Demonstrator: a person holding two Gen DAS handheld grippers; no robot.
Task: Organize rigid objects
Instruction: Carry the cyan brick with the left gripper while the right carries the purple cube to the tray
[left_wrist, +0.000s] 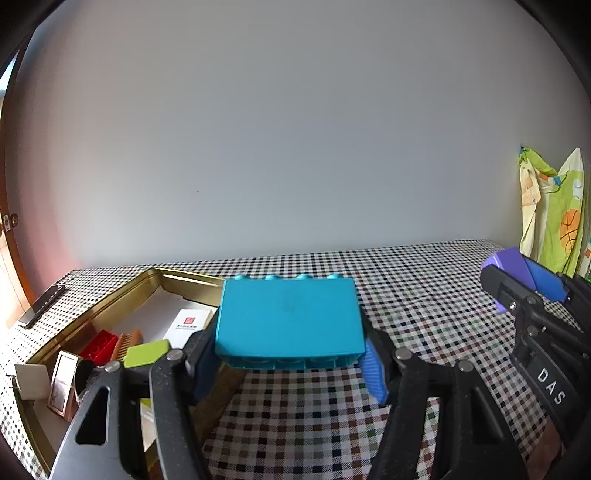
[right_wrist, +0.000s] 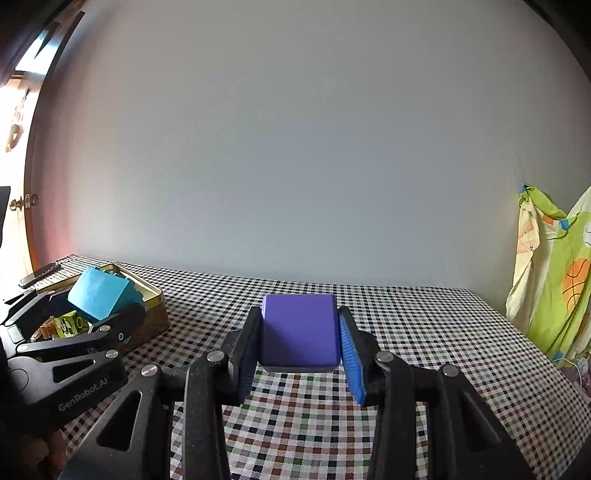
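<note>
My left gripper (left_wrist: 290, 352) is shut on a large teal building brick (left_wrist: 290, 321) with studs along its far edge, held above the checkered table beside the right wall of a gold tin (left_wrist: 110, 299). The brick also shows in the right wrist view (right_wrist: 99, 293), over the tin (right_wrist: 155, 295). My right gripper (right_wrist: 299, 349) is shut on a purple block (right_wrist: 300, 330), held above the table's middle. In the left wrist view the purple block (left_wrist: 511, 264) and right gripper (left_wrist: 517, 280) are at the far right.
The tin holds a red brick (left_wrist: 98, 345), a brown comb-like piece (left_wrist: 127, 343), a lime green piece (left_wrist: 146, 353), a white card (left_wrist: 190, 325) and a small copper frame (left_wrist: 62, 384). A phone (left_wrist: 42, 304) lies left of the tin. Patterned cloth (right_wrist: 554, 280) hangs at the right.
</note>
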